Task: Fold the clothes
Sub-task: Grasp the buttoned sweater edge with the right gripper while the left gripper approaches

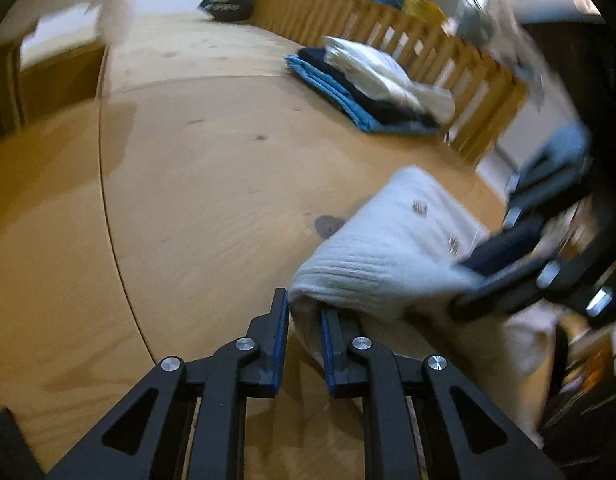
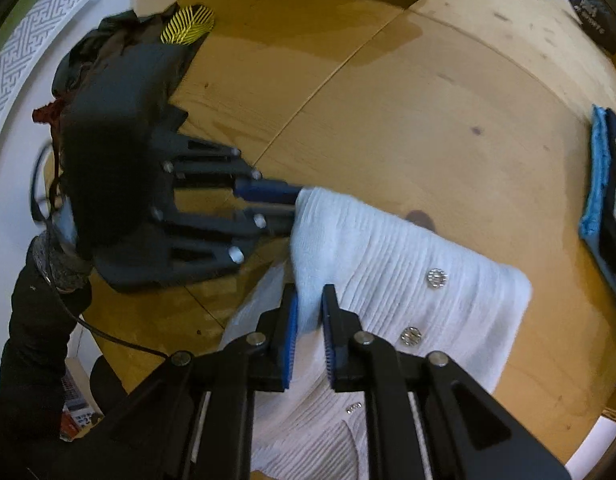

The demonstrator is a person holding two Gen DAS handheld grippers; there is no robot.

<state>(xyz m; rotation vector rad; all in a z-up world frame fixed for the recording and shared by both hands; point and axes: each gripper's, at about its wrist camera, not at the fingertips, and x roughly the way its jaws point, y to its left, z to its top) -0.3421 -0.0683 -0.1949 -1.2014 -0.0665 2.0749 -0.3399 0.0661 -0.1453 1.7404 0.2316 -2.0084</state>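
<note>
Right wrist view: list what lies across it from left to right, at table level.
Dark clothes heap → left gripper → white ribbed garment with sparkly buttons → folded stack with blue towel at the right edge.

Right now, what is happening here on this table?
A person is folding a white knitted garment on a wooden table, with a gripper in each hand. The left gripper and the right gripper are both shut on the folded edge of the garment. A pile of folded clothes already lies at the far side, and some dark unfolded clothes wait at another edge.
</note>
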